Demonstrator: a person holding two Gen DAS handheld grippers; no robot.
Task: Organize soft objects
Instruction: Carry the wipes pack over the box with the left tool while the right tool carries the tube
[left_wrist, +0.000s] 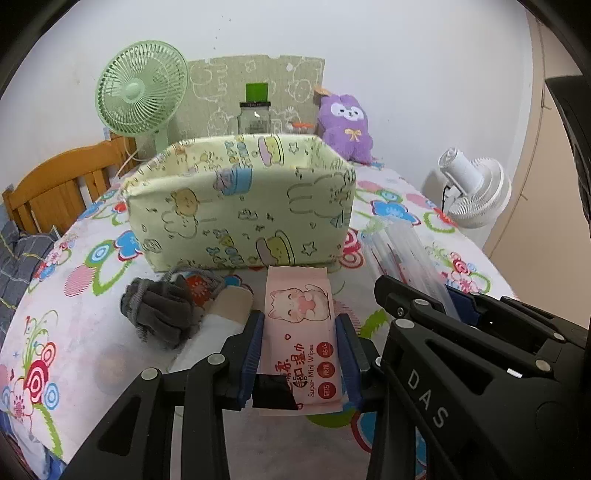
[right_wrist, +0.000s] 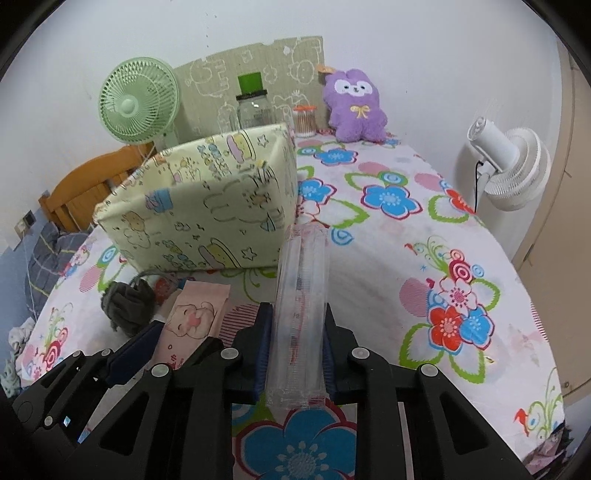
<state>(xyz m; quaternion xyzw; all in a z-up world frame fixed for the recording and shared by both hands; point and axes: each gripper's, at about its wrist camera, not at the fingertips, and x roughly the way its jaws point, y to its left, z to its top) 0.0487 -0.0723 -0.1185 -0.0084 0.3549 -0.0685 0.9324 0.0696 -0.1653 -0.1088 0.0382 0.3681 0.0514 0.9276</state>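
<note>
My left gripper is shut on a pink pack of wet wipes with a cat drawing, held just above the flowered tablecloth. My right gripper is shut on a long clear plastic pack, which also shows at the right of the left wrist view as the clear pack. A pale green fabric storage box with cartoon prints stands open right ahead of both grippers. A grey knitted glove lies on the cloth left of the wipes, over a beige and white soft item.
A purple plush toy leans at the back wall. A green desk fan, a glass jar with a green lid and a small orange-lidded jar stand behind the box. A white fan stands right of the table, a wooden chair left.
</note>
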